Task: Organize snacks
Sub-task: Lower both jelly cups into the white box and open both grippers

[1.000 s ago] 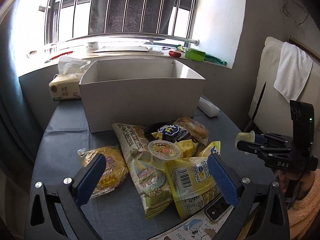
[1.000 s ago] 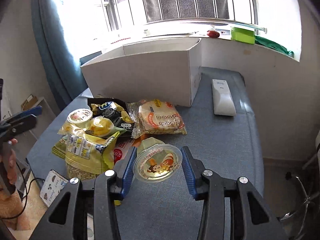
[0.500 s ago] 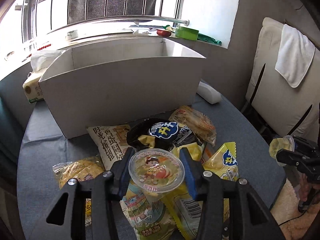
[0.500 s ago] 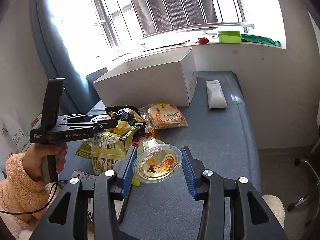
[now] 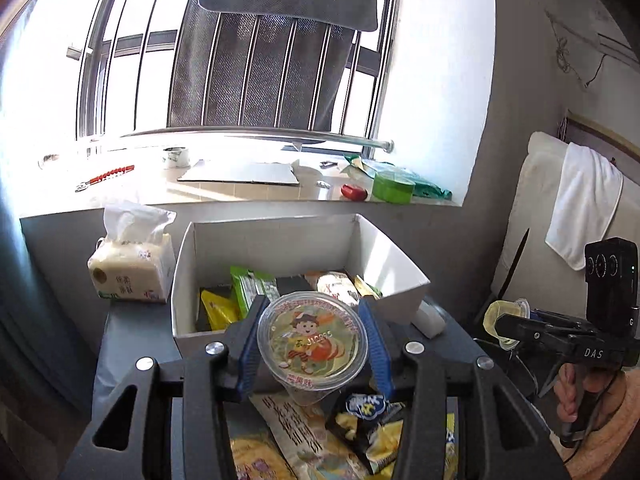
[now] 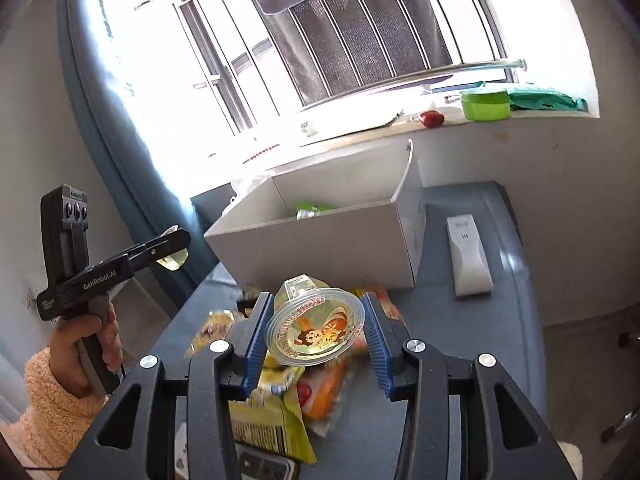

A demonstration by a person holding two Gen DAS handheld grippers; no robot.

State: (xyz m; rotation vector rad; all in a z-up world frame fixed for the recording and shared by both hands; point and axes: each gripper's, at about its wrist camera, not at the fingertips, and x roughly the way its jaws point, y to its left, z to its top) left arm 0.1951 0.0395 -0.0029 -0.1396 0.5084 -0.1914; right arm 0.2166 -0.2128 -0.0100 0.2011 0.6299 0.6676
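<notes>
My left gripper (image 5: 312, 344) is shut on a clear jelly cup (image 5: 312, 346) with a cartoon lid, held above the table just in front of the white box (image 5: 200, 316). The box holds several snack packs (image 5: 256, 288). My right gripper (image 6: 316, 330) is shut on a second jelly cup (image 6: 314, 330), tilted, above the snack pile (image 6: 280, 396) in front of the box (image 6: 328, 248). Each gripper shows in the other's view: the right gripper (image 5: 508, 326) to the right, the left gripper (image 6: 172, 246) to the left. More loose snacks (image 5: 360, 424) lie under my left gripper.
A tissue pack (image 5: 132, 268) stands left of the box. A white remote (image 6: 468, 260) lies on the grey table (image 6: 500, 320) right of the box. The windowsill (image 5: 248, 184) behind holds a green tub (image 5: 392, 186) and small items. A white towel (image 5: 584, 204) hangs at the right.
My left gripper closed on a jelly cup from the pile and lifted it up toward the box. My right gripper rose with its cup, now tilted.
</notes>
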